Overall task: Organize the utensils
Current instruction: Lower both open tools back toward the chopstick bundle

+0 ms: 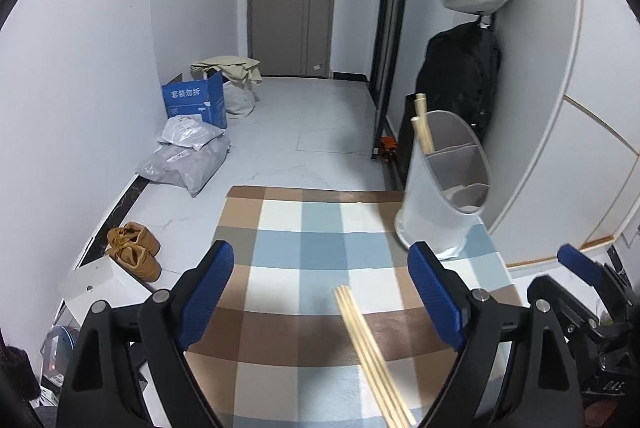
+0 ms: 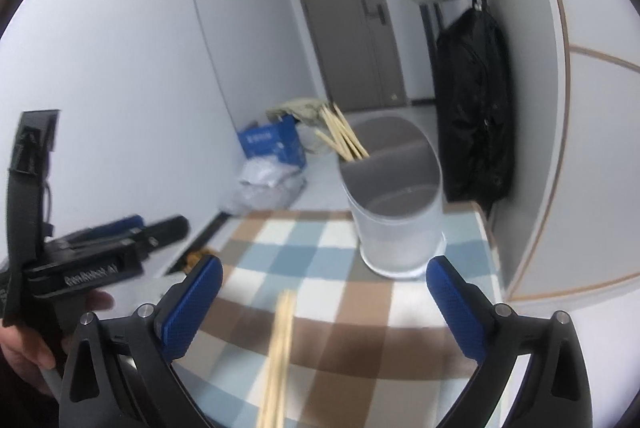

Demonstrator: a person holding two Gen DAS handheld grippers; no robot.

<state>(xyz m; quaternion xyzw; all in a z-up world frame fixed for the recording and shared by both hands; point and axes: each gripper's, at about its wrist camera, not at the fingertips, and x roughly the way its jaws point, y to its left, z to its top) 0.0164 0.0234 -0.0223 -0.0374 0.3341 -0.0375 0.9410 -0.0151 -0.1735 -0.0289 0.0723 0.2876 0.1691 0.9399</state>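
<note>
On the checked tablecloth [image 1: 320, 256] we held both grippers wide open and empty, the left gripper [image 1: 320, 292] straddling the loose chopsticks [image 1: 372, 352] ready to pinch; the right gripper [image 2: 324, 304] flanked them too. The divided utensil holder [image 1: 448, 188] stood near, some chopsticks already sorted into one compartment.

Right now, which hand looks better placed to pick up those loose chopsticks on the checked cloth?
Probably either: the chopsticks lie between the open pads of both the left claw and the right claw. The right looks slightly better lined up with the utensil holder.
</note>
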